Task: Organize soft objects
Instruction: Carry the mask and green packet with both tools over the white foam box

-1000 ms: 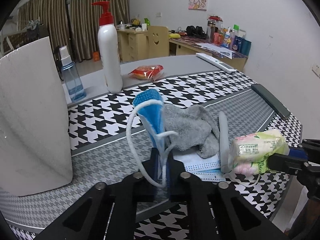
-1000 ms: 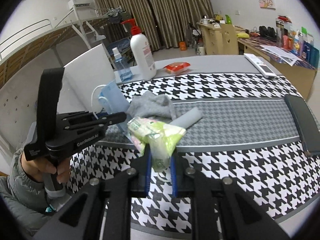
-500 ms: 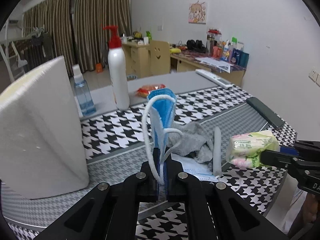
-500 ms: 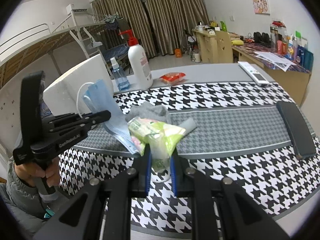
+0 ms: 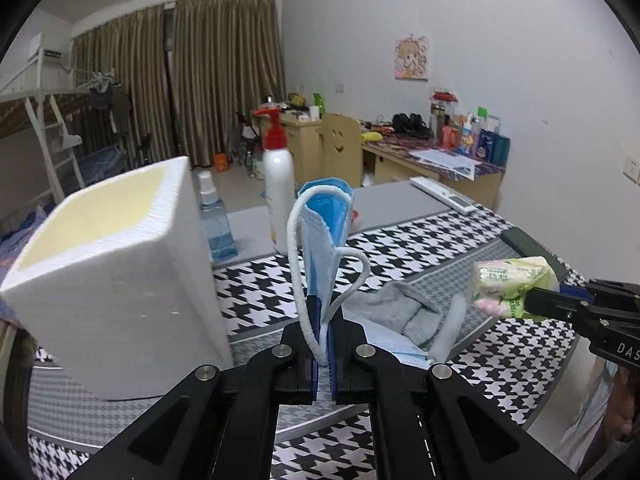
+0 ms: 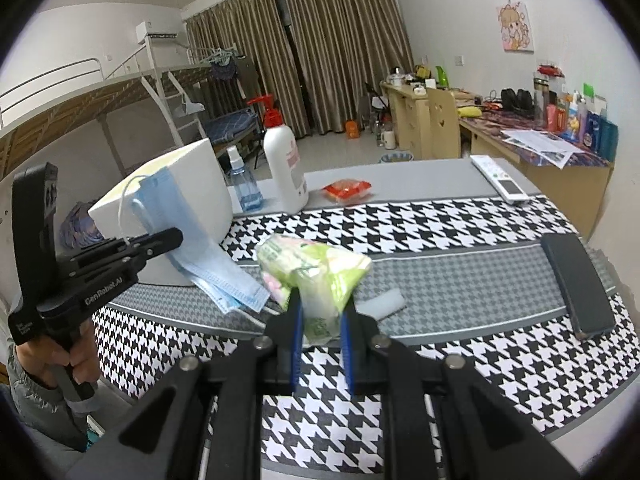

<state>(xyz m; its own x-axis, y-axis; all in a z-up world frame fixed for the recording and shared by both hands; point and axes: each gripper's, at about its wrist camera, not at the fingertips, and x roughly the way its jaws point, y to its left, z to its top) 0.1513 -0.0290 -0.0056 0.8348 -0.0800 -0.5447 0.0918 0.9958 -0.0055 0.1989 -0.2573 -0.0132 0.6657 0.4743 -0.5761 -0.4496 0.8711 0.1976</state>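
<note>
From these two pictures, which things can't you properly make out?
- Inside of the white foam box: both views show only walls and rim, so its contents are hidden.
- Gray cloth: absent from the right wrist view, behind the tissue pack.
- Tissue pack print: too small to read.
- Red snack packet: the blue face mask covers most of it in the left view.

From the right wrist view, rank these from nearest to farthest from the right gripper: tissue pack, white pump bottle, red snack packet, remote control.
1. Tissue pack, clamped in the right gripper.
2. White pump bottle, far left, on the grey strip.
3. Red snack packet, just right of it; too close to rank against the bottle.
4. Remote control, far right.
</note>
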